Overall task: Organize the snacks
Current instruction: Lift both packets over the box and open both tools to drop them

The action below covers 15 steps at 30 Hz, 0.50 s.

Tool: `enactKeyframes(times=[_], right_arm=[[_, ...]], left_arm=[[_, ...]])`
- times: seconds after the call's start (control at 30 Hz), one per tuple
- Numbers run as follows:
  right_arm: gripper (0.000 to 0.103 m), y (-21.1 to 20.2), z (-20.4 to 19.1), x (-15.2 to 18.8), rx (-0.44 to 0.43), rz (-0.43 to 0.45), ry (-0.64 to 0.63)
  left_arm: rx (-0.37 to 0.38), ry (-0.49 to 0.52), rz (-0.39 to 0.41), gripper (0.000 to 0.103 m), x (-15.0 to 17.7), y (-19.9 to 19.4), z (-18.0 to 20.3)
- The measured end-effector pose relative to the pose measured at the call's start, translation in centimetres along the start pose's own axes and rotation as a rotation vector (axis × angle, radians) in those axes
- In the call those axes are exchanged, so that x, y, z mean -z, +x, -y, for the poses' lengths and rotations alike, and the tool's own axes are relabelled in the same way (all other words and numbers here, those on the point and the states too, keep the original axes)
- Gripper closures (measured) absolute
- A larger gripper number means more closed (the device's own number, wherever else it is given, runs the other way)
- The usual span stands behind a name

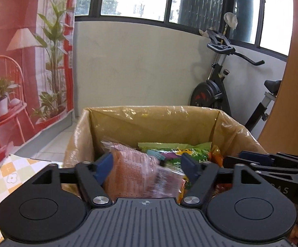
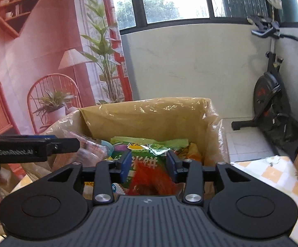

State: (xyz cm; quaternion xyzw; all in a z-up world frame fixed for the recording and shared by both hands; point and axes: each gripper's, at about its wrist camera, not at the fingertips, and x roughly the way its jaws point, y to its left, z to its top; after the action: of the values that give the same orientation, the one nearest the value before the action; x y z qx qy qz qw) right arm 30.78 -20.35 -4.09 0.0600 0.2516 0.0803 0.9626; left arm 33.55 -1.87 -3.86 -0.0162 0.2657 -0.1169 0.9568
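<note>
The left claw (image 1: 147,164) stands released, the pink packet (image 1: 136,170) loose between its fingers; the right claw (image 2: 149,164) is likewise released around the green packet (image 2: 147,164), both over the box (image 1: 149,121).

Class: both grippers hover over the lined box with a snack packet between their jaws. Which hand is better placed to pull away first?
Probably the left. The left gripper stands wide around its blurred pink packet, seemingly dropping. The right gripper sits closer around its green packet.
</note>
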Motion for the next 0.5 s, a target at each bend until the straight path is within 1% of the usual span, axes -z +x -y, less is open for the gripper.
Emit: enactKeyframes(times=[0.03, 0.1, 0.13, 0.2, 0.23, 0.27, 0.3, 0.4, 0.43, 0.5], right_arm=[[0.056, -0.2, -0.1, -0.1, 0.002, 0.002, -0.001], [0.047, -0.8, -0.2, -0.4, 0.010, 0.014, -0.005], [0.045, -1.2, -0.4, -0.5, 0.015, 0.021, -0.008], [0.033, -2.1, -0.6, -0.9, 0.019, 0.039, -0.011], [0.029, -2.6, -0.7, -1.0, 0.018, 0.049, -0.010], [0.022, -3.2, -0.8, -1.2, 0.019, 0.059, -0.010], [0.018, -3.8, -0.9, -1.4, 0.023, 0.069, -0.011], [0.011, -5.6, -1.4, -1.9, 0.029, 0.080, -0.012], [0.010, -6.2, -1.5, -2.0, 0.026, 0.084, -0.009], [0.008, -7.6, -2.0, -2.2, 0.027, 0.099, -0.004]], left_arm=[[-0.007, 0.003, 0.002, 0.021, -0.1, -0.4, 0.1], [-0.027, 0.014, 0.016, 0.016, -0.5, -1.5, 0.1], [-0.034, 0.019, 0.026, 0.014, -0.7, -1.9, 0.0], [-0.053, 0.023, 0.051, 0.012, -1.0, -3.2, 0.0], [-0.064, 0.019, 0.059, 0.010, -1.1, -4.0, -0.2], [-0.073, 0.010, 0.060, 0.009, -1.3, -4.5, -0.3], [-0.078, -0.002, 0.058, 0.009, -1.5, -5.1, -0.5], [-0.059, -0.046, 0.055, 0.009, -1.8, -7.2, -1.1], [-0.054, -0.051, 0.061, 0.009, -1.8, -7.9, -1.1], [-0.072, -0.058, 0.067, 0.008, -1.8, -9.3, -1.1]])
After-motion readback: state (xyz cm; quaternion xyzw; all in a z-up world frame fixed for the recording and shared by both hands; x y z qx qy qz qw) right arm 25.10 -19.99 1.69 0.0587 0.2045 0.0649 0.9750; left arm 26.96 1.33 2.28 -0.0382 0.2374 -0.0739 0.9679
